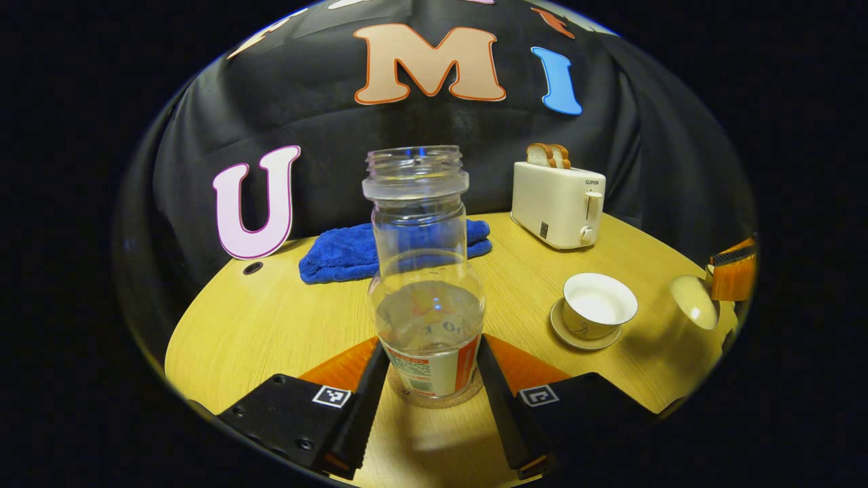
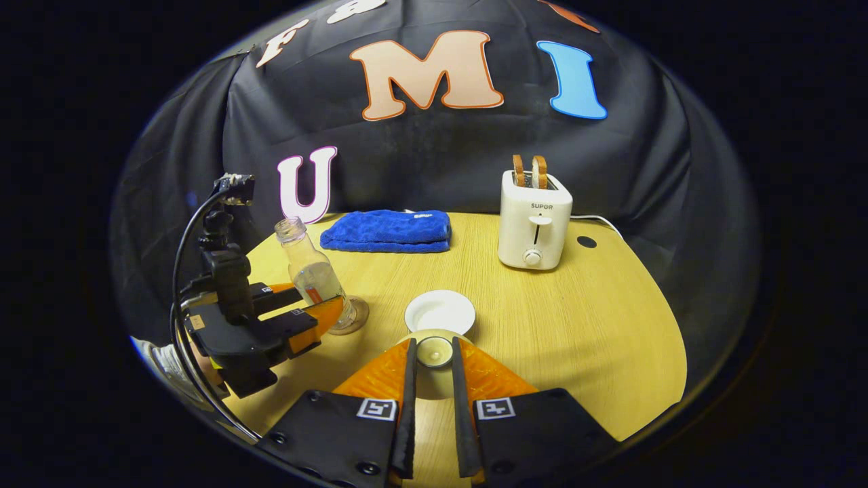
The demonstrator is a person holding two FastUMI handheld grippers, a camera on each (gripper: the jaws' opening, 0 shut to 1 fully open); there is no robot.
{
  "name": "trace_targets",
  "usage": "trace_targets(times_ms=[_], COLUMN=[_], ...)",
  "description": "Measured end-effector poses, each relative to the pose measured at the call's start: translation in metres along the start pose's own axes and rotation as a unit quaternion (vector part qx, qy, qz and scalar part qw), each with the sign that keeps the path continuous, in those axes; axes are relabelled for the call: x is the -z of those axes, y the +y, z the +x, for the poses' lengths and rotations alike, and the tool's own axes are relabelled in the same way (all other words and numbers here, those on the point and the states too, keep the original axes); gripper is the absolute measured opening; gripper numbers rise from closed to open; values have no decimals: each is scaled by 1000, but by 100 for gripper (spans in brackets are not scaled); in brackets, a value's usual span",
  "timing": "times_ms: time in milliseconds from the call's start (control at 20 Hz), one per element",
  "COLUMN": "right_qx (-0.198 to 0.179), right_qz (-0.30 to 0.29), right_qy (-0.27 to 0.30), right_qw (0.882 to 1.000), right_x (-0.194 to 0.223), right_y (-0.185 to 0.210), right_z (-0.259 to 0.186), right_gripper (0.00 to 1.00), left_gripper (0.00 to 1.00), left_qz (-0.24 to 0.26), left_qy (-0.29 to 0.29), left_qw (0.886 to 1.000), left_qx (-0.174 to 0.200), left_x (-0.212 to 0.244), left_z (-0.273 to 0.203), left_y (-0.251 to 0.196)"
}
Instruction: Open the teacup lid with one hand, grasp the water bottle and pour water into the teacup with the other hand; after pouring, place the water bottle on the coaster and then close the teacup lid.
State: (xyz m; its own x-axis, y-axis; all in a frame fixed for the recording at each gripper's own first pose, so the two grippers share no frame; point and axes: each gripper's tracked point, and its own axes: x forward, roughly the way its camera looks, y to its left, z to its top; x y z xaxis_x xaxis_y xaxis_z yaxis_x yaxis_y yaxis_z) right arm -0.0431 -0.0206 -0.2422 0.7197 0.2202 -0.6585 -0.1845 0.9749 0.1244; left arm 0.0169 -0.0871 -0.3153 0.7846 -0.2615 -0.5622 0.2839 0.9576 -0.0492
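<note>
Table (image 2: 542,352) of pale wood carries everything, the toaster (image 2: 534,220) with two bread slices at the back right and a folded blue towel (image 2: 386,232) at the back middle, both well apart from the work.

Bottle (image 1: 424,278), clear, uncapped, part full, stands upright on the round coaster (image 1: 434,400), so pouring looks finished. Left gripper (image 1: 434,369) flanks its base with fingers spread; whether the pads touch the label I cannot tell, probably a loose hold or a release in hand. In the right gripper view the bottle (image 2: 313,274) sits at the left, on the coaster (image 2: 352,318).

Teacup (image 2: 440,312) on its saucer (image 1: 583,337) is open, white inside. Right gripper (image 2: 434,352) pinches the lid (image 2: 434,351) by its knob, just in front of the cup.

Risks, as I judge them:
- Left fingers snagging the bottle on withdrawal and tipping it; no cap, so water would spill.
- Lid held only by a small knob; it could swing or slip and chip the cup rim.
- Lid set off-centre would sit crooked.

Nothing stands between lid and cup.
</note>
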Motion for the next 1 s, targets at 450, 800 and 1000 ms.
trace_targets(times_ms=[450,800,1000], right_qx=[0,7,11], right_qz=[2,-12,-23], right_qy=[-17,-25,-24], right_qw=[1000,1000,999], right_x=[-20,-29,-28], right_y=[-4,-9,-9], right_z=[24,56,73], right_gripper=[28,28,25], left_gripper=[99,98,98], left_qz=[10,13,18], left_qy=[-15,-29,-37], left_qw=[1000,999,999], left_qx=[2,0,-5], left_x=[-10,-19,-30], left_z=[-20,-54,-74], left_y=[-4,-8,-11])
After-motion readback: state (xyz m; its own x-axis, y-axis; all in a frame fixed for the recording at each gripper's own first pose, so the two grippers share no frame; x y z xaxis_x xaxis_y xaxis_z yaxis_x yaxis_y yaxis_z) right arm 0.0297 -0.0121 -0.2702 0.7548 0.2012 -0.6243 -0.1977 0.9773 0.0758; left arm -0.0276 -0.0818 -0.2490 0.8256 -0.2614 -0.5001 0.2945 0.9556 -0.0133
